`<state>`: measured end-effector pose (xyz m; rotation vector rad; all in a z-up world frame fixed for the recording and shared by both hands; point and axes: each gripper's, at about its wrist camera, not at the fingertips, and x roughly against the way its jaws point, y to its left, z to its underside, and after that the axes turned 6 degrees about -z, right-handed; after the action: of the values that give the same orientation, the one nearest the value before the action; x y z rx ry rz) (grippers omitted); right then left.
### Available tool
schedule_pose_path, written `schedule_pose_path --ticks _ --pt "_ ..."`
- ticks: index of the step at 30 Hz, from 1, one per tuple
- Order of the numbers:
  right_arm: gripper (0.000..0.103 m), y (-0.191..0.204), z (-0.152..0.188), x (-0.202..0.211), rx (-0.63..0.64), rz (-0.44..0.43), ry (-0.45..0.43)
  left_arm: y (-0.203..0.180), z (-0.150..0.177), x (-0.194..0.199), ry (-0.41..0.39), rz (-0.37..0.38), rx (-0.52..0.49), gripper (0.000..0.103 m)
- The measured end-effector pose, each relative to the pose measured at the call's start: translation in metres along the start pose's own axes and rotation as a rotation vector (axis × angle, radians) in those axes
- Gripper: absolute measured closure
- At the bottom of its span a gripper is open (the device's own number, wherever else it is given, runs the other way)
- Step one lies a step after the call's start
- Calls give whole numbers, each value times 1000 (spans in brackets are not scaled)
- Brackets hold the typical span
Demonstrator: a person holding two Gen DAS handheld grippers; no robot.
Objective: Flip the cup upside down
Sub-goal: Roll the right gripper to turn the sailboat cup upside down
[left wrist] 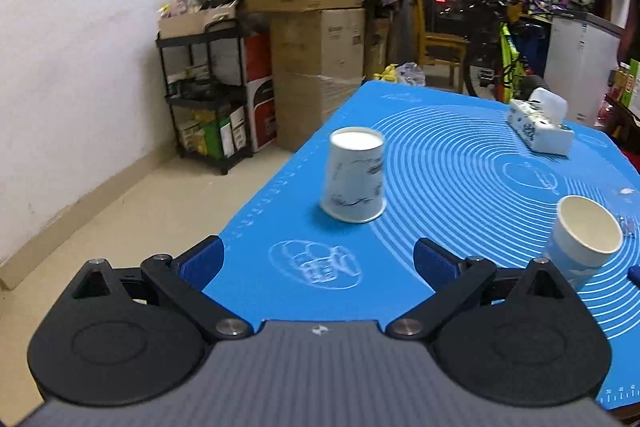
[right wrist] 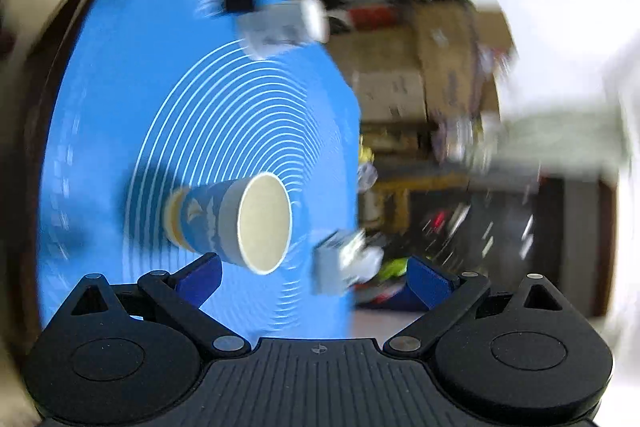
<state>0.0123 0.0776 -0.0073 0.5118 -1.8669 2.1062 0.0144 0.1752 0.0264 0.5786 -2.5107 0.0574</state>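
Note:
In the left wrist view a white paper cup (left wrist: 354,175) stands upside down on the blue mat (left wrist: 460,195), ahead of my open, empty left gripper (left wrist: 318,261). A second paper cup (left wrist: 582,241) with a blue pattern stands mouth up at the right, beside the left gripper's right finger. The right wrist view is rolled sideways and blurred. There the blue patterned cup (right wrist: 230,225) stands on the mat (right wrist: 240,99) just ahead of my open, empty right gripper (right wrist: 314,277), close to its left finger.
A tissue pack (left wrist: 538,127) lies at the mat's far right. The mat's left edge drops to the floor (left wrist: 140,211). A black shelf cart (left wrist: 204,99) and stacked cardboard boxes (left wrist: 312,39) stand by the wall beyond.

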Motion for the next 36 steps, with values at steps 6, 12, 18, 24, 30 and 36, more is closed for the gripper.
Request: schedule_pose_path --ticks 6,12,18,24,30,36 --pt "2 44 -15 -17 616 110 51 14 0 -3 18 -10 21 3" --pt "2 77 -9 -46 1042 181 155 10 2 -5 28 3 -10 3" --pt "2 104 14 -68 1325 153 226 10 3 -7 36 3 -26 3" --pt "2 117 24 -82 1442 164 218 7 4 -10 49 7 -28 3" --pt "3 114 29 -86 1495 141 254 -4 4 -11 57 24 -50 3" --pt "22 120 34 -90 1487 107 243 -8 6 -11 52 22 -75 3"
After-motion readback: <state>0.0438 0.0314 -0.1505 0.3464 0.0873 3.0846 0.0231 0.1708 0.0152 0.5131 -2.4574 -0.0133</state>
